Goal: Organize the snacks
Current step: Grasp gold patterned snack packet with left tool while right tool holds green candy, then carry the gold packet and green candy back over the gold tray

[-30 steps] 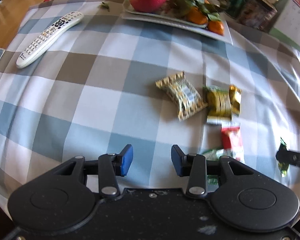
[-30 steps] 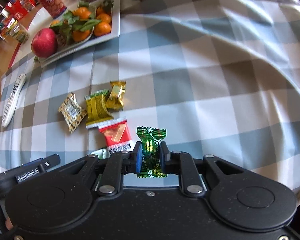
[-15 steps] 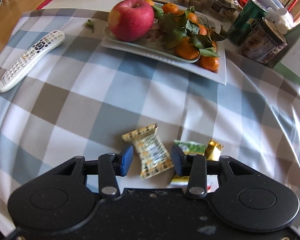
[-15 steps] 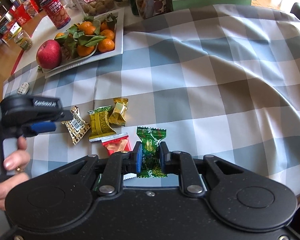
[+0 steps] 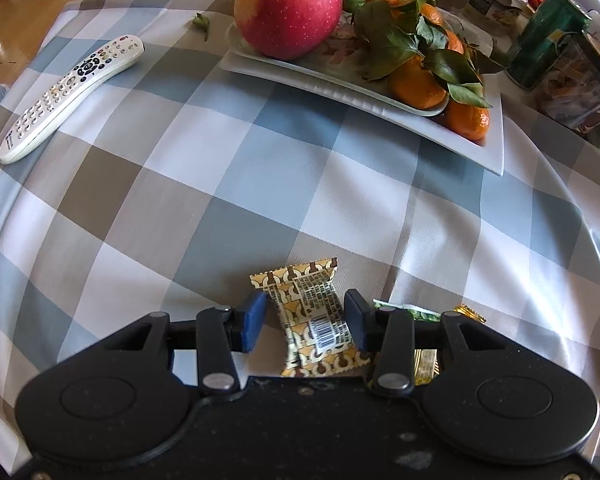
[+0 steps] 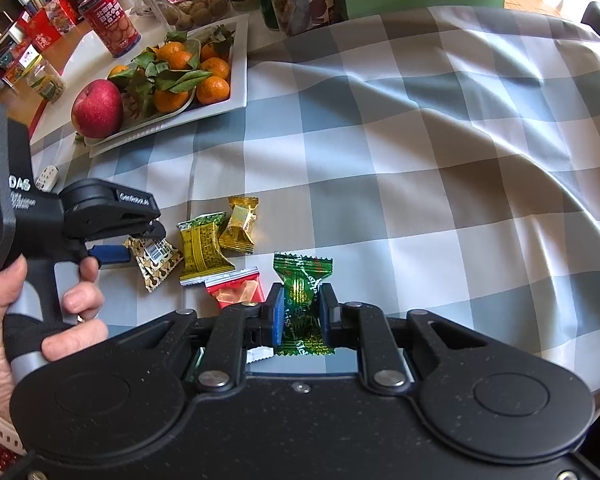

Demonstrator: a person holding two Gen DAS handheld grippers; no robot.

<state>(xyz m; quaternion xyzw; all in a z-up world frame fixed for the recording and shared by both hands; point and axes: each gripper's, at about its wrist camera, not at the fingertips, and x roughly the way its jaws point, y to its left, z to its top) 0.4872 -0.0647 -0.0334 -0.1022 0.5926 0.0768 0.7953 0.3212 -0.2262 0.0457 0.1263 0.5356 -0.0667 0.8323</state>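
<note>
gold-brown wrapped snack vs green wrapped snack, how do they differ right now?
The gold-brown snack has a brown-and-cream pattern with a barcode; the green snack is shiny green foil. The gold-brown one lies between the left hand-held gripper pads, unpinched, jaws opening; the green one is clamped by the right hand-held gripper. Both are crimped-end wrapped sweets.

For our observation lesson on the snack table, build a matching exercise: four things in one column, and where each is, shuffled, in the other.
Things:
1. green candy
2. gold patterned snack
3. red apple
4. remote control

Places:
A. on the white tray
B. on the cloth, far from the snacks
C. clamped in the right gripper
D. loose between the left gripper jaws, which are opening

Pairs: 1-C, 2-D, 3-A, 4-B
</note>
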